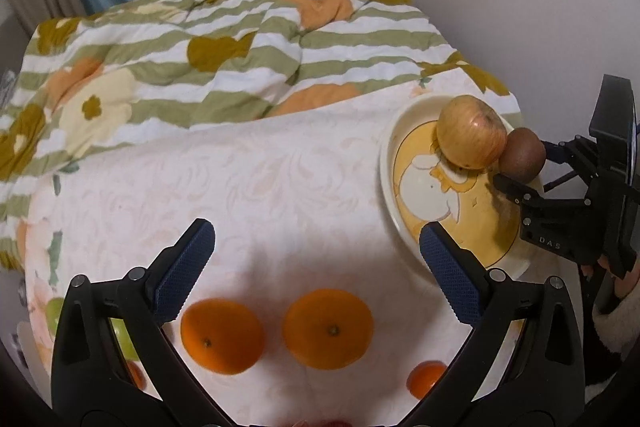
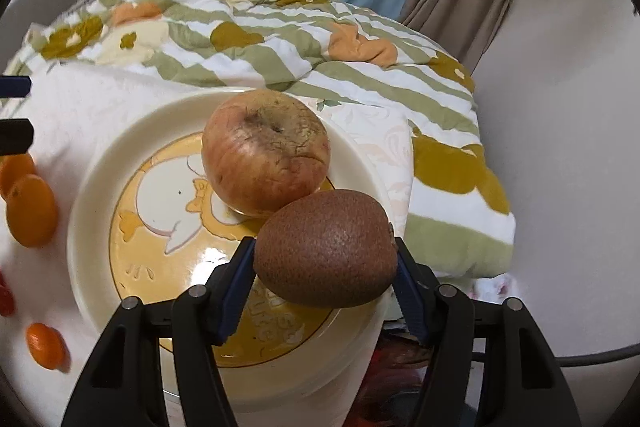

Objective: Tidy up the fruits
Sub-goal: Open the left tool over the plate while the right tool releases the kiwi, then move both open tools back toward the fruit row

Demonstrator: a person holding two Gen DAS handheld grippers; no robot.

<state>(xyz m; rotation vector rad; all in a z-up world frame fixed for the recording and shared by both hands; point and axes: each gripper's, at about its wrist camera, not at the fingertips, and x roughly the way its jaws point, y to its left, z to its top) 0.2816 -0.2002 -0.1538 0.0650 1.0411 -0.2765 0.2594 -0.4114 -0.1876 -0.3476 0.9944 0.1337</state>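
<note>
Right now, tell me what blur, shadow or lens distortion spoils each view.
Left wrist view: strong fisheye bending with a dark rim, the left tongs cast a soft grey shadow over the white cloth, and the left orange is slightly smeared. Right wrist view: same barrel distortion, the kiwi and apple look sharp, and the small orange at the edge is blurred.

Glossy glazed plate (image 2: 100, 195), fuzzy matt kiwi (image 2: 326, 251), quilted cloth blanket (image 1: 224, 67).
</note>
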